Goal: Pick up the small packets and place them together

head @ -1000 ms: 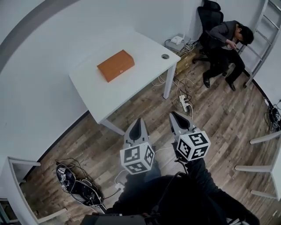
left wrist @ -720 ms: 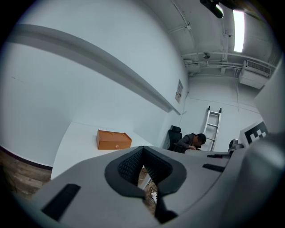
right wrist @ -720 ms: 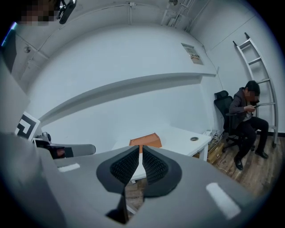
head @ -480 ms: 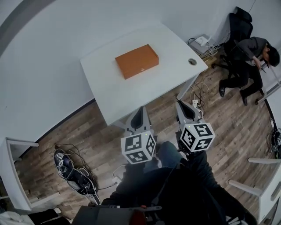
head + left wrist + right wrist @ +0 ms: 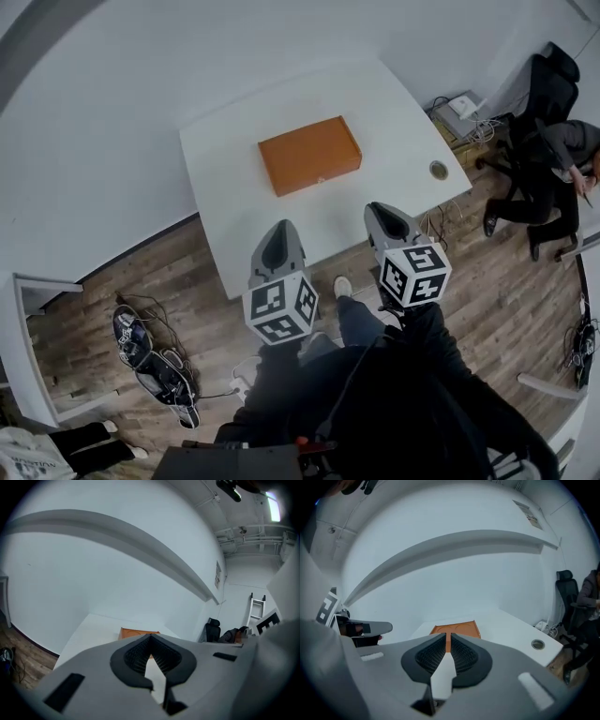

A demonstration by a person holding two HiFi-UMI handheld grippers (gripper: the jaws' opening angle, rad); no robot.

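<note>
No small packets show in any view. An orange flat box (image 5: pixel 309 155) lies on the white table (image 5: pixel 394 103); it also shows ahead as the orange box (image 5: pixel 136 633) and the orange box (image 5: pixel 457 629). My left gripper (image 5: pixel 278 228) is shut and empty, its tip over the table's near edge, and the left gripper (image 5: pixel 150 637) has its jaws meeting at the tip. My right gripper (image 5: pixel 382 211) reaches just over the same edge. The right gripper (image 5: pixel 446 637) has just eased its jaws to a hair-thin slit, with nothing between them.
A round cable hole (image 5: pixel 439 170) sits at the table's right end. A person sits in a black chair (image 5: pixel 553 159) at the far right. Cables and a dark bag (image 5: pixel 150 361) lie on the wood floor at left. A white wall backs the table.
Both grippers have advanced toward the table, from over the floor to its near edge. The table and orange box now sit nearer and more central in the head view.
</note>
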